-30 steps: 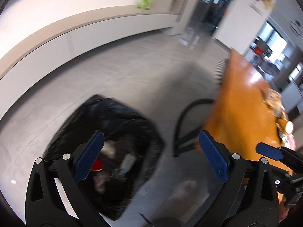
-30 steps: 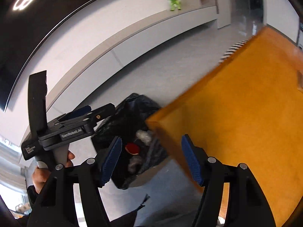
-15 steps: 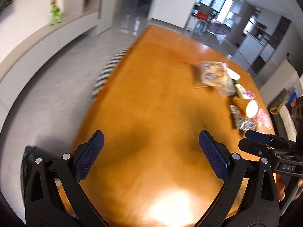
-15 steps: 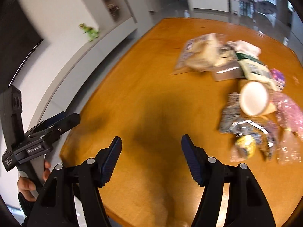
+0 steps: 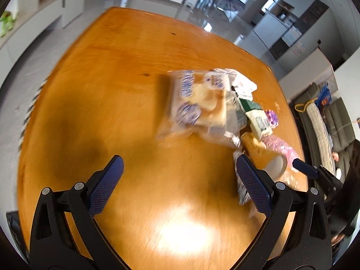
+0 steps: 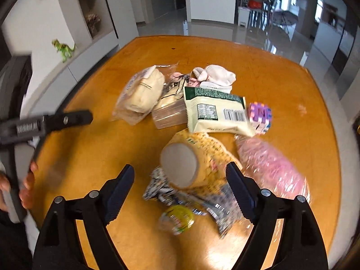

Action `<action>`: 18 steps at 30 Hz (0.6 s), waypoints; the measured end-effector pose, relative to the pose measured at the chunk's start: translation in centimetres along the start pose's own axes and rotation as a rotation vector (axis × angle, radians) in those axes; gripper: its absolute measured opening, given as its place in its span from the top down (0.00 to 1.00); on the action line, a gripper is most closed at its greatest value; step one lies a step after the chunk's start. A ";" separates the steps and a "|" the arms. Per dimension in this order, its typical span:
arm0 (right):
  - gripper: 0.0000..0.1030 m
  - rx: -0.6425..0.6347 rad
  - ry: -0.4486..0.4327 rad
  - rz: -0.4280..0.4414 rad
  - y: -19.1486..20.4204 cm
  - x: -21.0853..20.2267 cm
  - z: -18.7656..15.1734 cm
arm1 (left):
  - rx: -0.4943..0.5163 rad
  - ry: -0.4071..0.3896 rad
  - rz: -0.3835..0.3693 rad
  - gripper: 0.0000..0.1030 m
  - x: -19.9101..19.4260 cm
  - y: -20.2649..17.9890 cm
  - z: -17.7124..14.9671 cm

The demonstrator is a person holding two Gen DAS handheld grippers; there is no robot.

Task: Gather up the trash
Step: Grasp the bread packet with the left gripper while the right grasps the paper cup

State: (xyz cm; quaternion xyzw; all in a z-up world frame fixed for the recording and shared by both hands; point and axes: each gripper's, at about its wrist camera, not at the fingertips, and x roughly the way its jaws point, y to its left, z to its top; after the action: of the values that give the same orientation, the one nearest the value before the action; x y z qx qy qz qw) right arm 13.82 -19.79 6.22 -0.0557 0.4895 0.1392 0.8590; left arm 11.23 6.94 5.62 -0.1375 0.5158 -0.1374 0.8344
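The orange wooden table point(image 6: 94, 157) fills my view, trash heaped on its right half: a bagged loaf point(image 6: 141, 94), green-topped snack packet point(image 6: 216, 112), pink wrapper point(image 6: 270, 164), yellow paper cup point(image 6: 191, 162) (lying on its side). My right gripper point(image 6: 180, 193) gapes wide above that cup; my left gripper point(image 5: 180, 186), equally wide, holds nothing

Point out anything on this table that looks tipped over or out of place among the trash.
The yellow paper cup lies on its side atop crumpled wrappers, its open mouth facing the right gripper. A pair of white socks and a purple puzzle cube sit among the trash on the table; neither looks like trash.
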 end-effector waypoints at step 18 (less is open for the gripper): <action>0.45 0.054 -0.010 0.030 -2.6 1.8 0.6 | 0.049 0.051 0.014 0.25 7.7 -2.1 5.1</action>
State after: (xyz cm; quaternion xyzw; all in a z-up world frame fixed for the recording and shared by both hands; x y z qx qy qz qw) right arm 15.98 -21.81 4.90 -0.0245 0.4895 0.1389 0.8605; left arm 18.96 2.57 2.28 -0.1099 0.5345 -0.1475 0.8249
